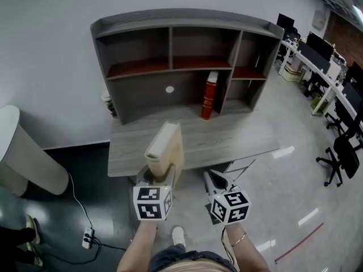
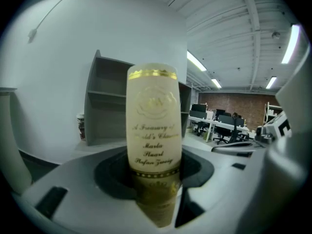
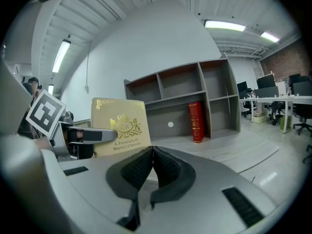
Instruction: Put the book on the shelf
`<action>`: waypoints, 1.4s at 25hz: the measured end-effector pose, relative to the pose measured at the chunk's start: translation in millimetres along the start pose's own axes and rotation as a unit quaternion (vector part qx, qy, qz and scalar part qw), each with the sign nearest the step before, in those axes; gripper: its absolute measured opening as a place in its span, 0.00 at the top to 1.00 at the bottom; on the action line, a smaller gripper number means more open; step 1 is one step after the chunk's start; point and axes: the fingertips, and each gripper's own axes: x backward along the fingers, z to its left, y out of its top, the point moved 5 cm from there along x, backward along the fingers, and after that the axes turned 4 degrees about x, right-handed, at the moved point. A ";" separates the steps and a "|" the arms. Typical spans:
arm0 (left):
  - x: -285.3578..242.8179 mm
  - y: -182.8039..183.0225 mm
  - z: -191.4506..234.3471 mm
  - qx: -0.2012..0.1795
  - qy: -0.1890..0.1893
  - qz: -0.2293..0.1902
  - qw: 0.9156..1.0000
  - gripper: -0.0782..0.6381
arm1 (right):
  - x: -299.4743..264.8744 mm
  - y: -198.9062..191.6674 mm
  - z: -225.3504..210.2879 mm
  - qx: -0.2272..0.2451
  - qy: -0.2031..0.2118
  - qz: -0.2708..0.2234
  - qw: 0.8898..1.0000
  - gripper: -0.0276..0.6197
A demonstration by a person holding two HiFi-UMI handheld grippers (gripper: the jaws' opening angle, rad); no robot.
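**Cream book held upright, short of the shelf**

The left tool (image 1: 160, 173) grips the cream book (image 1: 165, 146) by its lower end, and the book stands upright (gilt lettering on the spine). Just beside it, the right tool (image 1: 212, 177) is closed on nothing. Both hang over the near edge of the grey worktop (image 1: 238, 140). At the back stands the shelf (image 1: 187, 20), with a red book (image 1: 210, 95) upright in a lower bay. This looks like the carrying step. Next, the book likely needs bringing forward into a free bay.

Left gripper (image 1: 159, 173) held low, jaws clamped on the cream book (image 1: 165, 147); right gripper (image 1: 212, 179) beside it, jaws together.
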 end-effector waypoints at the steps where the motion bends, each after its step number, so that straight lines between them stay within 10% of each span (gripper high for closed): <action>1: -6.2 2.9 4.7 -0.001 -0.004 0.000 1.000 0.58 | -6.5 2.3 -1.9 -0.001 -0.005 0.000 1.000 0.94; 35: -224.4 47.4 62.3 -0.011 0.001 0.023 1.000 0.58 | -180.9 36.6 -96.0 0.003 -0.016 0.042 0.999 0.94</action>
